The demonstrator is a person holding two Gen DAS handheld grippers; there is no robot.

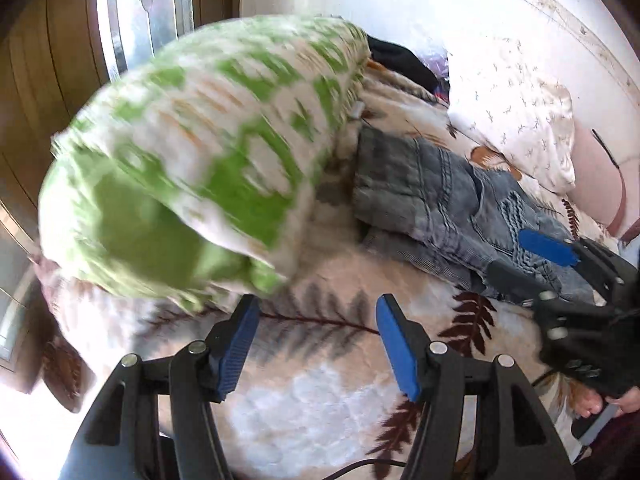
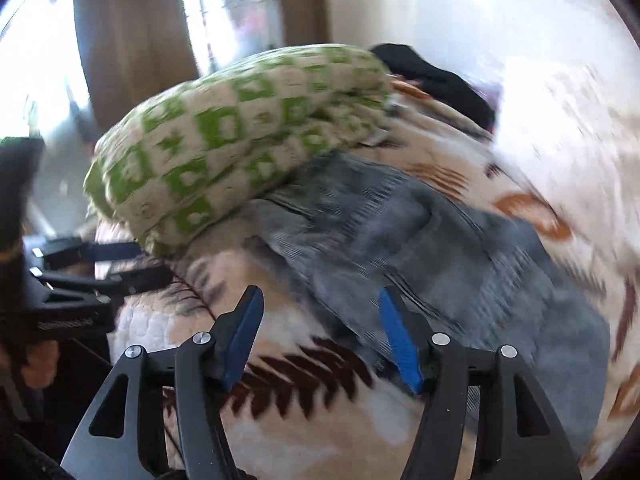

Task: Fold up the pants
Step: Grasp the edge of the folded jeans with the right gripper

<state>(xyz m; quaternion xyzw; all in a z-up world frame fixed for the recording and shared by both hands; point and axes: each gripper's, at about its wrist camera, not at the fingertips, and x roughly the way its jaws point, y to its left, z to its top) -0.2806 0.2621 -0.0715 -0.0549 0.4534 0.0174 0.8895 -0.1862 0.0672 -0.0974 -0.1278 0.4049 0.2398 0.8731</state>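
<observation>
The grey-blue denim pants (image 1: 440, 200) lie crumpled on the fern-print bed cover (image 1: 320, 400), their far end touching a green-and-white quilt roll. My left gripper (image 1: 316, 340) hovers open over bare cover, near and to the left of the pants. In the left wrist view my right gripper (image 1: 510, 254) sits over the near end of the pants with its jaws apart. In its own view the right gripper (image 2: 320, 340) is open above the pants (image 2: 440, 240), whose lower edge lies under the right pad (image 2: 400, 344). Nothing is gripped. The left gripper (image 2: 152, 262) shows at the left edge.
The green-and-white quilt roll (image 1: 192, 152) fills the left half of the bed. A white pillow (image 1: 516, 112) lies at the far right and a black garment (image 1: 400, 60) behind the quilt. Wooden panels and a window stand beyond. A person's fingers (image 1: 592, 400) hold the right tool.
</observation>
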